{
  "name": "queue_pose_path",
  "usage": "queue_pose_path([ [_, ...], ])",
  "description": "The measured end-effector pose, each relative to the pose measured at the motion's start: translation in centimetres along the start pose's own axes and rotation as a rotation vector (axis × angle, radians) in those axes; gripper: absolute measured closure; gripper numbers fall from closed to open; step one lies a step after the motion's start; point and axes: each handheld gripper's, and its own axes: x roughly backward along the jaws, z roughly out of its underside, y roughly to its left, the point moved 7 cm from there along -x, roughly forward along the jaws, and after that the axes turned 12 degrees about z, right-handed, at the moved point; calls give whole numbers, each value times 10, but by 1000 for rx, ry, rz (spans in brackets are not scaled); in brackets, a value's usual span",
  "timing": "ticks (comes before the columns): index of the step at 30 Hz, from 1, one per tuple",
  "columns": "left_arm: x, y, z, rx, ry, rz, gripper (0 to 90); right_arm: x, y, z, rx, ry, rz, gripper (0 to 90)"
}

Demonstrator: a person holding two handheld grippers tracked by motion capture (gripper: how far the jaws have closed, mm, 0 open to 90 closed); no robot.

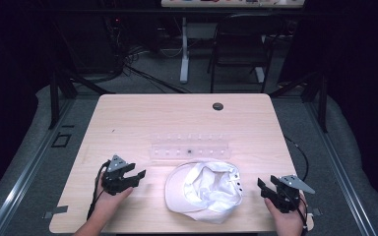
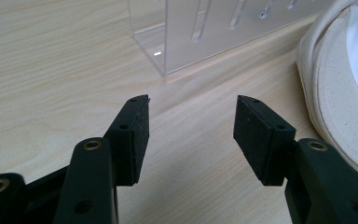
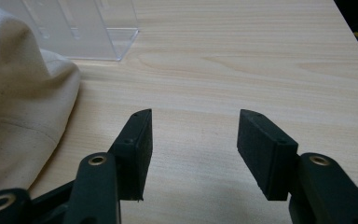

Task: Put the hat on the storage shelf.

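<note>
In the high view, a white cap lay upside down near the front edge of the wooden table, its brim toward the left gripper and its long axis running left to right. A clear acrylic rack stood just behind it. The right gripper sat apart from the cap on its other side. Dark floor, cables and a chair lay beyond.

In the left gripper view, the jaws stood apart over bare wood, with the rack ahead and the cap's brim at right.

In the right gripper view, the jaws were spread and empty; the cap lay at left, the rack behind it.
</note>
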Motion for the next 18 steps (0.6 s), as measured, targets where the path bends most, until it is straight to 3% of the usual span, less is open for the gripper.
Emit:
queue_pose_path([
  [13, 3, -1, 0, -3, -1, 2, 463, 0, 2, 0, 3, 17, -8, 456],
  [16, 3, -1, 1, -7, 6, -1, 463, 1, 5, 0, -23, 80, -52, 454],
  [18, 2, -2, 1, -9, 8, -3, 463, 2, 7, -1, -15, 104, -61, 449],
])
